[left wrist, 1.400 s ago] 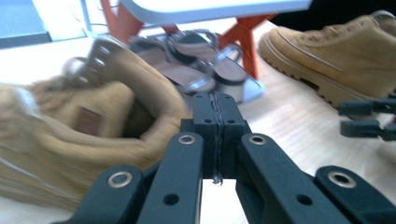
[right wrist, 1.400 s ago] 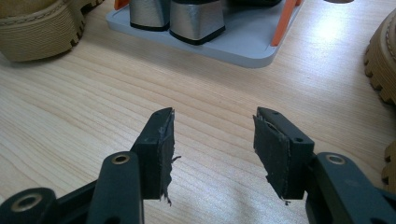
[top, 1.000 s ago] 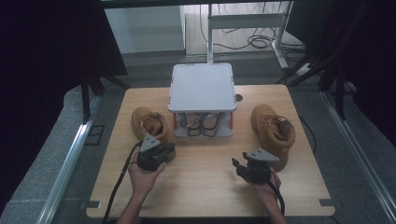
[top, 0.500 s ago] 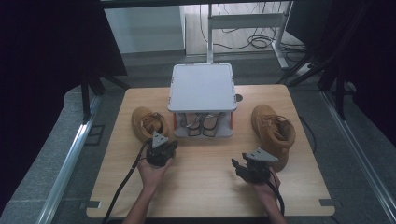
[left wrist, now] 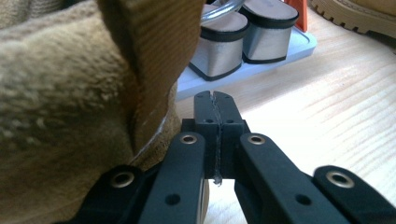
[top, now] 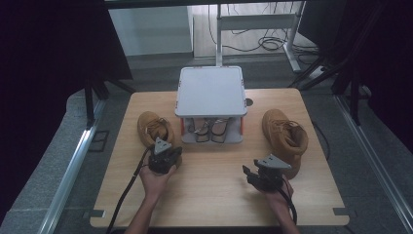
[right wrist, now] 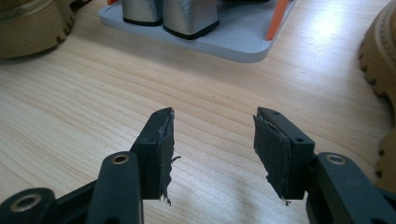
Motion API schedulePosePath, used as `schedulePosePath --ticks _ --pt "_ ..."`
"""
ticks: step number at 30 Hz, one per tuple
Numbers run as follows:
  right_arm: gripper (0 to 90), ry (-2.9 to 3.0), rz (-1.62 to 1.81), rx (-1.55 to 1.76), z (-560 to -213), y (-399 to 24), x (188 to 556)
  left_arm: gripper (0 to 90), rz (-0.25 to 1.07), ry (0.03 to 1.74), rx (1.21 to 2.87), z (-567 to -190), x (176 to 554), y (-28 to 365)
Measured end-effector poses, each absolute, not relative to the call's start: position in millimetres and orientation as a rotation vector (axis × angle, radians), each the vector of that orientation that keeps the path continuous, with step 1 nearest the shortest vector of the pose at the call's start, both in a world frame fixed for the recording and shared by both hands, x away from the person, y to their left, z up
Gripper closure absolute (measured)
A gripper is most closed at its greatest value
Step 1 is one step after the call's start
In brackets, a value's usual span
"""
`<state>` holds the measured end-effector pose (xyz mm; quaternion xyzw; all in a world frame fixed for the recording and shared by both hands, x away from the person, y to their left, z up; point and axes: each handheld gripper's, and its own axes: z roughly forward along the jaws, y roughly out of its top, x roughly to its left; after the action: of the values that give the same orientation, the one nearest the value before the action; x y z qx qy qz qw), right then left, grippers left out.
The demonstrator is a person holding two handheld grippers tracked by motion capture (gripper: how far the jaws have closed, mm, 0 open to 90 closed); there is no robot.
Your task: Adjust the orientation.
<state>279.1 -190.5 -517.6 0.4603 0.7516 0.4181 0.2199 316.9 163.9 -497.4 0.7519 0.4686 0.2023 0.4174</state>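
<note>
Left gripper [top: 162, 155]: jaws pressed together with nothing between them, as the left gripper view [left wrist: 215, 100] shows; the pads meet along one thin seam.
Left boot [top: 155, 129]: the tan suede boot sits just to the left of the closed jaws and a little ahead of them. In the left gripper view its ankle collar [left wrist: 154, 60] hangs over the left jaw arm. Whether the suede touches the jaws cannot be told; nothing of it lies between the pads.
Ahead of the left jaws: the grey stand [left wrist: 252, 65] with two silver, black-rimmed blocks on its base, and an orange post at its far end. A strip of bare wood lies between the jaw tips and the stand's edge.
Right gripper [top: 265, 173]: jaws apart, with only bare tabletop between them in the right gripper view [right wrist: 213, 135]. The pad linings look frayed at their edges.
Right boot [top: 285, 136]: its lugged sole [right wrist: 380, 74] runs along the right of the right jaw, close beside it but apart.
Ahead of the right jaws: the same stand's base with an orange post, well apart across open wood; the other boot's sole lies far off to the left.
Table [top: 219, 195]: light wood, carrying both boots and the stand with its flat grey top [top: 210, 90] between them.
</note>
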Motion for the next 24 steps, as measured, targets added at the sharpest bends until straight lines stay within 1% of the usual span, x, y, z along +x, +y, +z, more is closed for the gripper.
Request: schedulePosePath --ticks 10,24 --pt "47.5 2.062 1.158 1.283 -515 -196 279 90.0 0.467 1.197 1.875 -496 300 187" --pt "47.5 2.046 1.161 1.287 -513 -201 280 90.0 0.454 1.258 1.845 -494 281 219"
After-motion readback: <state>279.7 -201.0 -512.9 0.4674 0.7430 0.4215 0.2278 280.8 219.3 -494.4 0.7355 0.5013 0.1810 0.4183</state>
